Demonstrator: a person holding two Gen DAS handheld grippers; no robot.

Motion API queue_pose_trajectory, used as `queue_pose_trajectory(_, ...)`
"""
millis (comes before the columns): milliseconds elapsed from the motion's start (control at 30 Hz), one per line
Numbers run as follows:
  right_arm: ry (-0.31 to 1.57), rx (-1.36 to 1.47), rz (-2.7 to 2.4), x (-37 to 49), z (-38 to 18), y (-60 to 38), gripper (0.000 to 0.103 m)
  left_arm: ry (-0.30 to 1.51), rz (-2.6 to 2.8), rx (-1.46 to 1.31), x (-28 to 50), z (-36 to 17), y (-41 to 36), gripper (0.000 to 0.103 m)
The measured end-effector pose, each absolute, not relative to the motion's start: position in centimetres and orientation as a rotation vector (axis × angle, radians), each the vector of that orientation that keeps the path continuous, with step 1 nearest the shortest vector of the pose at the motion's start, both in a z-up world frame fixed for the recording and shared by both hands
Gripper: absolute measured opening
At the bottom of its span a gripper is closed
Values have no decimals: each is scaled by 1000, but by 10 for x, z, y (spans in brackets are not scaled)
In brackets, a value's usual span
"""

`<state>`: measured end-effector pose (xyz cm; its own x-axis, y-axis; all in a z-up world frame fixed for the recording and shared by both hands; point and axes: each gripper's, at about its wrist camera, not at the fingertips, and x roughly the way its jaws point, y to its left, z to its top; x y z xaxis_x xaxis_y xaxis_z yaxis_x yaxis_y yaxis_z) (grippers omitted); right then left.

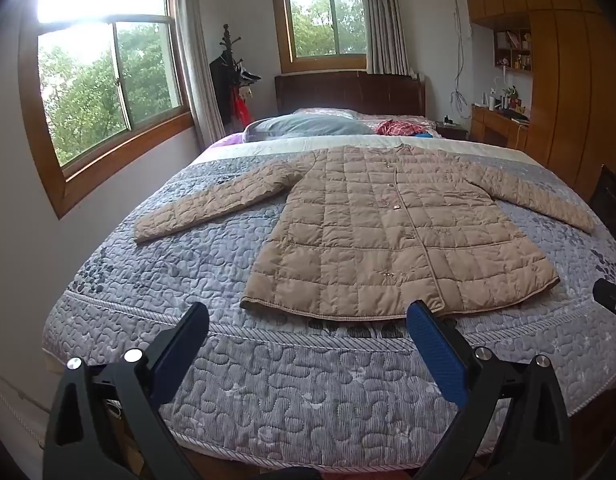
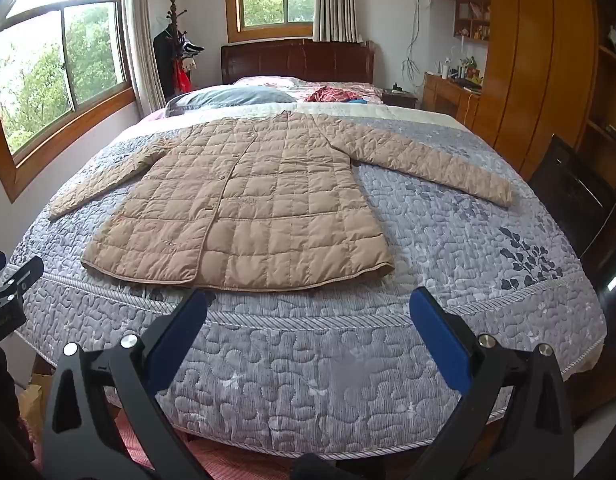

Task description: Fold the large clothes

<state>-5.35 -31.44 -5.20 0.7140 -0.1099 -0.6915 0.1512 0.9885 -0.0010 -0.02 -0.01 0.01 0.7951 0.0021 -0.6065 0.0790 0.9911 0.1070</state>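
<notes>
A tan quilted coat lies flat and buttoned on the bed, collar toward the headboard, both sleeves spread out to the sides. It also shows in the right wrist view. My left gripper is open and empty, held above the foot of the bed just short of the coat's hem. My right gripper is open and empty, also just short of the hem, toward its right side. The right gripper's tip shows at the right edge of the left wrist view, and the left gripper shows at the left edge of the right wrist view.
The bed carries a grey-blue quilted cover. A grey pillow and a red cloth lie near the dark headboard. A wall with windows runs along the left; a wooden wardrobe and a dark chair stand at the right.
</notes>
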Motion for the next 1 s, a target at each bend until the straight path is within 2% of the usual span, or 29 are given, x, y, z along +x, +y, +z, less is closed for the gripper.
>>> queue_pose_trajectory(1000, 765, 55, -147, -53, -52, -313, 100, 655, -39, 128, 0, 0, 1, 99)
